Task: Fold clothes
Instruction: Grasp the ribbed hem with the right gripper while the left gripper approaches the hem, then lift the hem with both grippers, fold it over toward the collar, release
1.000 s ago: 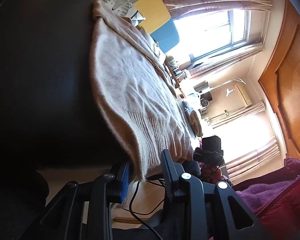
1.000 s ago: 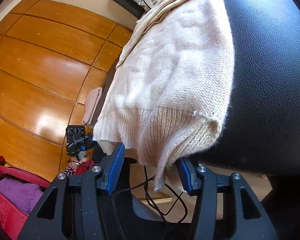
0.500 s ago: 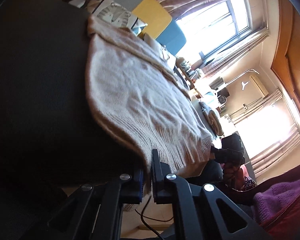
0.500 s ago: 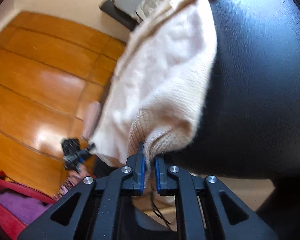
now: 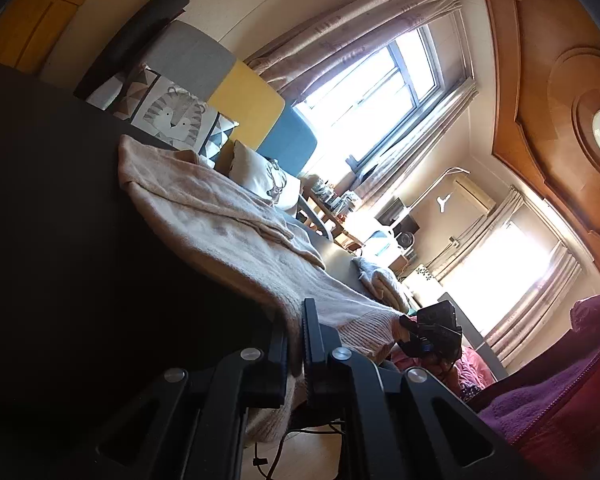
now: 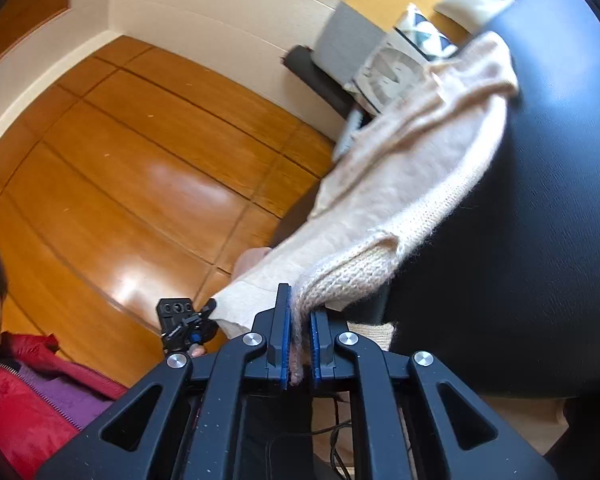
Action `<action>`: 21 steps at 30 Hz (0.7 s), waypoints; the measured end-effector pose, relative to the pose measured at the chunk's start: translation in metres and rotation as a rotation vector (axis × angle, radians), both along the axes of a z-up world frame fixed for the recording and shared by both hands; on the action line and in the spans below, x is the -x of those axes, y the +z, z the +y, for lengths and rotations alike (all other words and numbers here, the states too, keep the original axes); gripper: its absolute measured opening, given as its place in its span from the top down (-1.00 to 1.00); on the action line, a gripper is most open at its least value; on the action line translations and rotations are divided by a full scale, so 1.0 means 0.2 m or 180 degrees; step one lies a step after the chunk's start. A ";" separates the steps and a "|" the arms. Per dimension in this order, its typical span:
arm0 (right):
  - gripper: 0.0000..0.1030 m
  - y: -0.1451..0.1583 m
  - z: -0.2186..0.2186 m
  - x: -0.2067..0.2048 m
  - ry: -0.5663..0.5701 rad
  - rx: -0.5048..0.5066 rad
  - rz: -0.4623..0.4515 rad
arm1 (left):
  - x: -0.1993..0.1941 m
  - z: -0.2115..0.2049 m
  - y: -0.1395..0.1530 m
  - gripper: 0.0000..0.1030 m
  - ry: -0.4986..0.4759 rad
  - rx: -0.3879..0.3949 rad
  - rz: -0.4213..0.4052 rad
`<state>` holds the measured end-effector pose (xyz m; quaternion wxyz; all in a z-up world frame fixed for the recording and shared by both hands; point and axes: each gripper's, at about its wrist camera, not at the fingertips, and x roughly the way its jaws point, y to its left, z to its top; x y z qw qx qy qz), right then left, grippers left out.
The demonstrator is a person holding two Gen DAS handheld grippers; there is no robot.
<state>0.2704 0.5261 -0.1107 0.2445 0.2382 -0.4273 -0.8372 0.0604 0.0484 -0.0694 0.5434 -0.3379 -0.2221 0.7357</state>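
Fuzzy beige knit sweater (image 6: 412, 184), ribbed hem pinched, glossy black table (image 6: 540, 200)

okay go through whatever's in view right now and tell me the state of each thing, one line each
Left gripper: shut on the sweater's ribbed hem.
Right gripper: shut on the other hem corner.
Beige knit sweater: spread on the black surface, near edge lifted.
Black surface: partly covered by the sweater.
Tiger cushion: propped behind the sweater.
Window curtains: drawn apart, daylight coming in.
Second knit garment: bunched, farther along.
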 end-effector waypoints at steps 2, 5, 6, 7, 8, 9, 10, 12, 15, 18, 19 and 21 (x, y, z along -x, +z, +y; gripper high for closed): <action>0.84 0.04 0.00 -0.03 0.0020 -0.0030 0.0085 | -0.03 -0.01 0.04 0.91 -0.0038 -0.0051 0.0028; 0.84 0.08 -0.01 -0.06 0.0043 -0.0037 0.0128 | -0.09 -0.01 0.09 0.91 -0.0099 -0.0121 0.0071; 0.84 0.09 -0.01 -0.09 0.0052 -0.0034 0.0141 | -0.10 -0.02 0.10 0.91 -0.0114 -0.0151 0.0066; 0.84 0.10 -0.01 -0.11 0.0056 -0.0025 0.0154 | -0.13 -0.03 0.12 0.91 -0.0125 -0.0190 0.0060; 0.84 0.11 0.00 -0.13 0.0057 -0.0001 0.0173 | -0.15 -0.05 0.13 0.91 -0.0134 -0.0229 0.0054; 0.84 0.12 0.00 -0.16 0.0039 0.0033 0.0202 | -0.17 -0.07 0.14 0.91 -0.0136 -0.0268 0.0045; 0.84 0.13 0.00 -0.19 0.0009 0.0069 0.0236 | -0.19 -0.09 0.15 0.91 -0.0134 -0.0311 0.0017; 0.84 0.15 0.02 -0.26 -0.0092 0.0152 0.0297 | -0.22 -0.13 0.14 0.91 -0.0132 -0.0421 -0.0087; 0.84 0.18 0.06 -0.29 -0.0219 0.0246 0.0349 | -0.21 -0.15 0.12 0.91 -0.0091 -0.0496 -0.0184; 0.84 0.19 0.10 -0.22 -0.0296 0.0230 0.0343 | -0.12 -0.10 0.11 0.91 -0.0066 -0.0554 -0.0209; 0.84 0.19 0.12 -0.18 -0.0321 0.0224 0.0340 | -0.09 -0.08 0.11 0.91 -0.0059 -0.0574 -0.0218; 0.84 0.19 0.16 -0.09 -0.0373 0.0215 0.0353 | 0.03 -0.02 0.11 0.91 -0.0004 -0.0573 -0.0225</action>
